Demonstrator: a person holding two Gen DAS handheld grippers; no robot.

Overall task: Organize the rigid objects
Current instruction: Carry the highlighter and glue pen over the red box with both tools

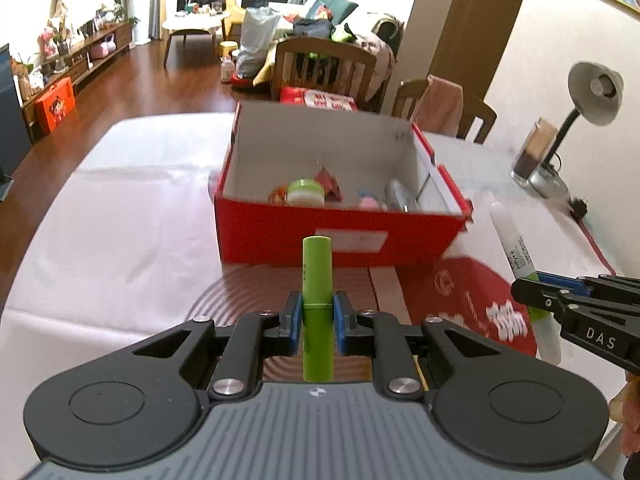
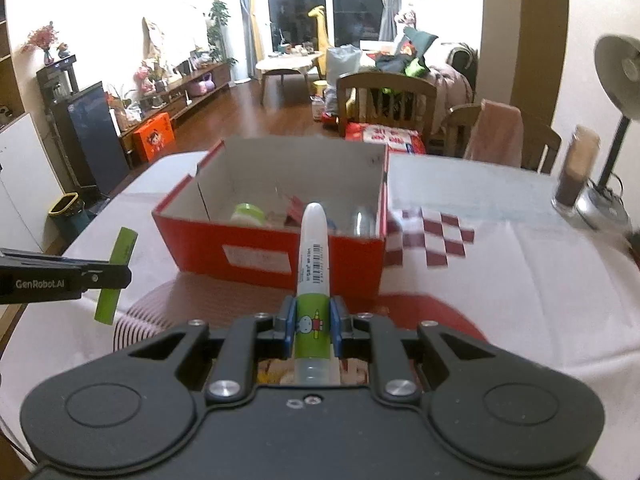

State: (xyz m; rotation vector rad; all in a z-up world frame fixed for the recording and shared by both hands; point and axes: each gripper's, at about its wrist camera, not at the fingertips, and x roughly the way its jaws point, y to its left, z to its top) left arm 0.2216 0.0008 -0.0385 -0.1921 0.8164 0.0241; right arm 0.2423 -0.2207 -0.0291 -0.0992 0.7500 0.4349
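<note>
The left gripper [image 1: 317,316] is closed on a green tube [image 1: 317,308], a smooth plain cylinder with a flat top. The blue pads [image 1: 295,318] press it near the middle, and its long axis stands almost upright in the left wrist view, the upper end toward the red box [image 1: 340,236]. In the right wrist view the same tube [image 2: 116,276] leans a little, with its top to the right.

The right gripper [image 2: 313,330] is closed on a glue bottle [image 2: 314,272], a round white plastic body with a rounded tip, a green label with a small cartoon figure and a barcode. The text beside the barcode is too small to read. Its long axis points forward and up, toward the box. From the left wrist view the bottle [image 1: 516,256] tilts with its tip to the upper left.

The box is open cardboard, red outside and white inside, with a pale sticker on the front wall. It stands on the table [image 1: 120,200], which has a white cloth, and it holds several small things, among them a round green-lidded jar [image 1: 306,192].

The right gripper's side shows "DAS"; the left gripper's side shows "GenRobot.AI". A red mat [image 1: 480,300] with white characters lies in front of the box.
</note>
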